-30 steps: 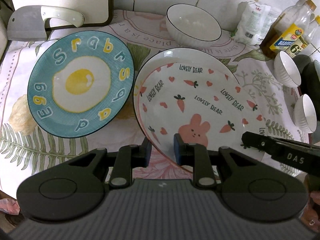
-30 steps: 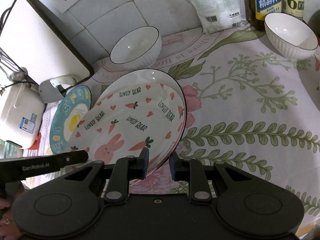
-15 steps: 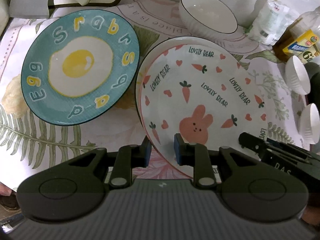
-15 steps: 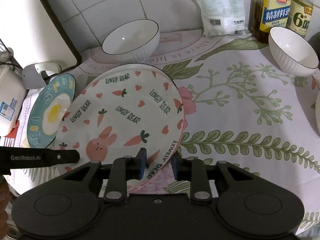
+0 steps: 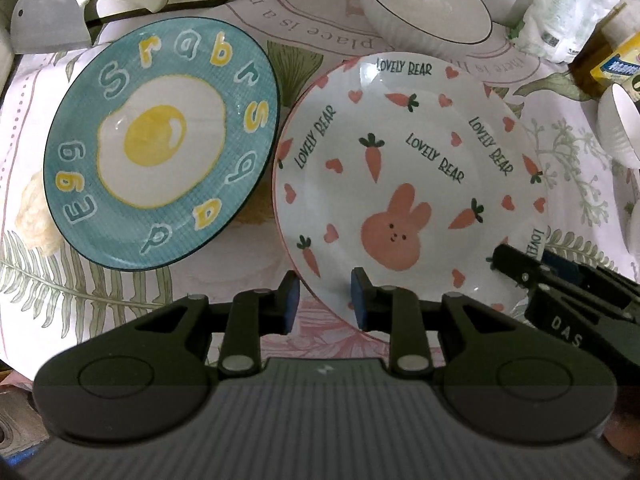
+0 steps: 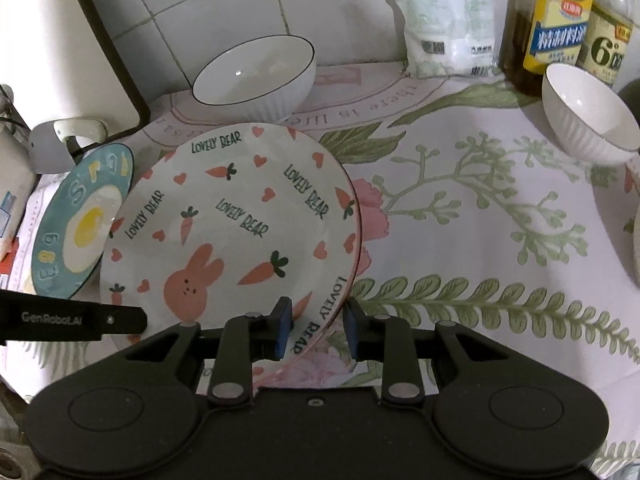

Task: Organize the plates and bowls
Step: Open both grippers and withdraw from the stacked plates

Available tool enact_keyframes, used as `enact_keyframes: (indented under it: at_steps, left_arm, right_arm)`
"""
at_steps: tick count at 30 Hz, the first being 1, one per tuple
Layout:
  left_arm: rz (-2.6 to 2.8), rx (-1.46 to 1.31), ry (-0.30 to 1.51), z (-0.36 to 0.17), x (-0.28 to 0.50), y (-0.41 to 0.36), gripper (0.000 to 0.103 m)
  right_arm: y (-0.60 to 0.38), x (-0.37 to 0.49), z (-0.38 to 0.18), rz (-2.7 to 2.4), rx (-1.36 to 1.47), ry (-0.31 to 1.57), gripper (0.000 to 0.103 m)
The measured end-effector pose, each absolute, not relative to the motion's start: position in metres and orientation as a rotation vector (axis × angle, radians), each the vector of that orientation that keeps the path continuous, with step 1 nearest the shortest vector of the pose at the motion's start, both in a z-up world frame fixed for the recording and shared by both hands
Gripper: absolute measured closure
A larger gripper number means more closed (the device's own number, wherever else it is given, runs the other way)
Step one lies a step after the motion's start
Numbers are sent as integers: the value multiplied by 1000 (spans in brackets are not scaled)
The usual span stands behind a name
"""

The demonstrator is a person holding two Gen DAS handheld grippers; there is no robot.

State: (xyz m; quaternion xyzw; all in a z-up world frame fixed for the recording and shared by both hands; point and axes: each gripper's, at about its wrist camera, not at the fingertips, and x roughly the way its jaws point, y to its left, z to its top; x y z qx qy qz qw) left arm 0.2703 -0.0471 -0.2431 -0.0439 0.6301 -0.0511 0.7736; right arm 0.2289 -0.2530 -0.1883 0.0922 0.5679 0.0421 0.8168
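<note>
**Both tongs at the bunny plate; stacking step, as I am judging it.** I am reading this step as stacking the plates.

To do it well, I am planning to:
- close both tongs evenly on opposite stretches of the rim
- seat the pads well past the lip before lifting
- keep the plate level, since glazed ceramic is likely to slip in a shallow pinch
- lift clear of the egg plate (image 5: pixel 160 140) just to its left, so the rims are not knocking

**Left gripper** (image 5: pixel 323 300): the jaws are standing spread. They are straddling the near-left rim of the bunny plate (image 5: pixel 400 184), and the rim is passing through the gap. I am seeing no pad pressing on it.

**Right gripper** (image 6: pixel 319 328): the jaws are likewise spread. They are straddling the near-right rim by the lettering, one finger over the plate's face and one outside it.

**Position of the plate:** it is lying on the flowered cloth (image 6: pixel 480 240), between the egg plate and the bare cloth to the right, with the large bowl (image 6: pixel 256 76) behind it by the wall. A dark edge is showing under its right side in the right view. I cannot tell whether that is a second plate or a shadow.

**Also in view:** a small bowl (image 6: pixel 588 116) is sitting well apart at far right.
</note>
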Motion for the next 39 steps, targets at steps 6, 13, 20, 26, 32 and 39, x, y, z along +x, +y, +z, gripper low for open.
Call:
enact_keyframes:
  at_steps: [6,13,20,26,32,39]
  left_arm:
    - [-164,-46,1330,-220,262,-39,76]
    - [-256,-6,1305,-181,240,-11,73]
    - [-319,-24,1273,-138,220,20,72]
    - [-325,31,1195,-108,202,36,65]
    - [-273,135,1148,-101,190,49,62]
    - [-272,115,1144,-107,193,74,58]
  right_arm:
    - [-256,221,-162,75,216,1164,70]
    - [-245,205,-112,111,259,1100,68]
    - [-226,186,-78,98,253,1062,61]
    - [-209,175,-55,136,256,1039,54]
    - [-191,181,-35,190,235,1078,52]
    - [-161,198,-18,265,138,1060,43]
